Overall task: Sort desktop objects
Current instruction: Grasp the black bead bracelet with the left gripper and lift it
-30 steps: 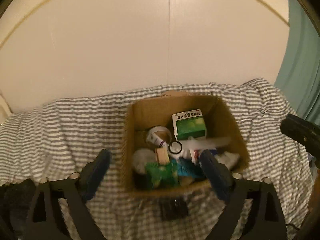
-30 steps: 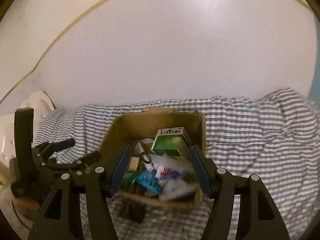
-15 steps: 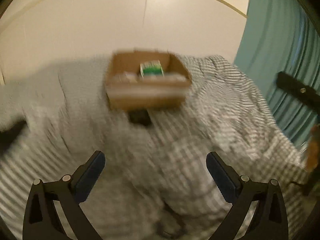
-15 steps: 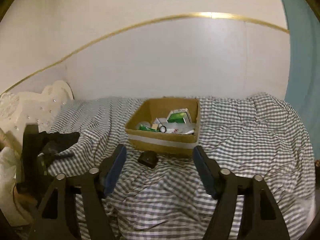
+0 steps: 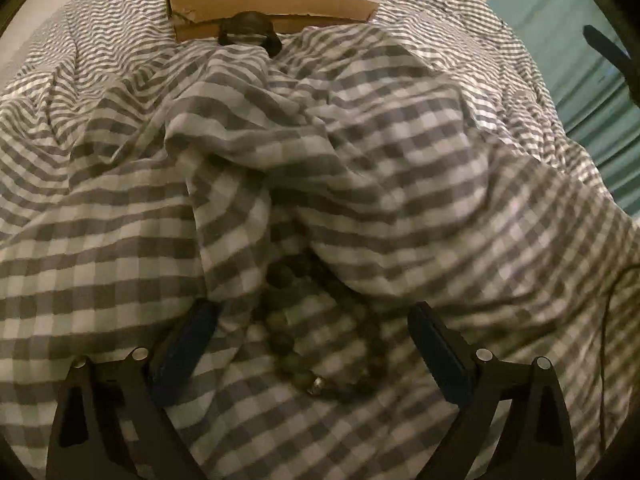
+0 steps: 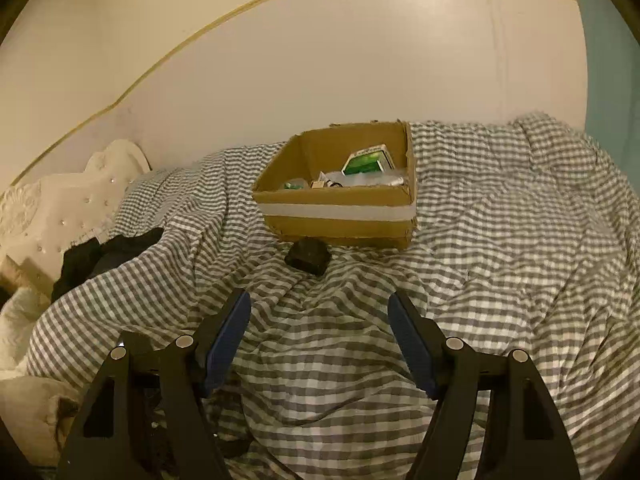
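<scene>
Bead bracelet point(image 5: 320, 344) lies between left gripper point(image 5: 312, 340) jaws, beneath a quilt point(image 5: 360, 160) fold.

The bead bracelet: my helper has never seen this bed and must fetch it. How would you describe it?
On the grey-and-white checked bedspread, well in front of the cardboard box, a ring of dark round beads lies in a fold between the left gripper's open fingers. This bead bracelet alone has a small silver bead.

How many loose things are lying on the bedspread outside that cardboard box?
2. A small black object sits against the box's front wall. A bead bracelet lies in the folds between the left gripper's open fingers. Folds may hide more.
</scene>
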`<state>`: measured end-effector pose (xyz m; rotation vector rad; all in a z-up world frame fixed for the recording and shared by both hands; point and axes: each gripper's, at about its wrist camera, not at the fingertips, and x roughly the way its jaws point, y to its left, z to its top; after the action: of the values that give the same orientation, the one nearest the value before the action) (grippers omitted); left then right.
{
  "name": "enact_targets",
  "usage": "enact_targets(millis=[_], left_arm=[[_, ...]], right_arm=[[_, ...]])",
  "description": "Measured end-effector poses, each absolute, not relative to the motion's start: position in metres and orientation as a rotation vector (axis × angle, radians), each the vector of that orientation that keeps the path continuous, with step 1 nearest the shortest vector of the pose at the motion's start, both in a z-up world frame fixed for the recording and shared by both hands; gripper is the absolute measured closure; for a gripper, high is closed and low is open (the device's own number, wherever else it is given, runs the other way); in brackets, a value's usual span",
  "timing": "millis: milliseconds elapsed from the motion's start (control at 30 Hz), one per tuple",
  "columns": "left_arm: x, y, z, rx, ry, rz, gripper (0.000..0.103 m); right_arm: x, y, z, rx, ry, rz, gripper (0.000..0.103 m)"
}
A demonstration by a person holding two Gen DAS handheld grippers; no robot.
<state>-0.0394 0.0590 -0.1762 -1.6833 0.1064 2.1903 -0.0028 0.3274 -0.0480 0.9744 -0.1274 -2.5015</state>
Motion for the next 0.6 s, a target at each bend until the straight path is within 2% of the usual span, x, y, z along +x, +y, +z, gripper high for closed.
enact_targets(millis=[133, 167, 200, 233, 300, 333, 433, 600], left_arm=[[-0.033, 0.080, -0.187, -1.694, 0.327, 2.202, 0.004], [-0.031, 0.087, -0.189, -1.688, 0.392, 2.200, 0.008], [-0.029, 0.092, -0.190, -1.675, 0.455, 2.212, 0.025], [-0.028, 0.094, -0.188, -1.662, 0.507, 2.242, 0.036], [-0.029, 0.089, -0.179, -1.636, 0.510, 2.287, 0.079], [-0.029, 0.083, -0.175, -1.634, 0.485, 2.305, 0.087], [-0.034, 0.055, -0.150, -1.609, 0.228, 2.304, 0.090], [-0.037, 0.021, -0.096, -1.462, 0.066, 2.397, 0.090]], right_arm=[[-0.004, 0.328, -0.049, 0.981, -0.129, -2.483, 0.032], [-0.005, 0.327, -0.050, 0.987, -0.125, -2.477, 0.032], [-0.005, 0.327, -0.052, 0.994, -0.121, -2.474, 0.032], [-0.005, 0.325, -0.053, 1.000, -0.117, -2.473, 0.032], [-0.004, 0.324, -0.054, 1.006, -0.111, -2.472, 0.032], [-0.003, 0.323, -0.053, 1.005, -0.108, -2.474, 0.032], [-0.003, 0.324, -0.051, 1.000, -0.110, -2.475, 0.032], [-0.005, 0.329, -0.053, 1.013, -0.122, -2.483, 0.032]])
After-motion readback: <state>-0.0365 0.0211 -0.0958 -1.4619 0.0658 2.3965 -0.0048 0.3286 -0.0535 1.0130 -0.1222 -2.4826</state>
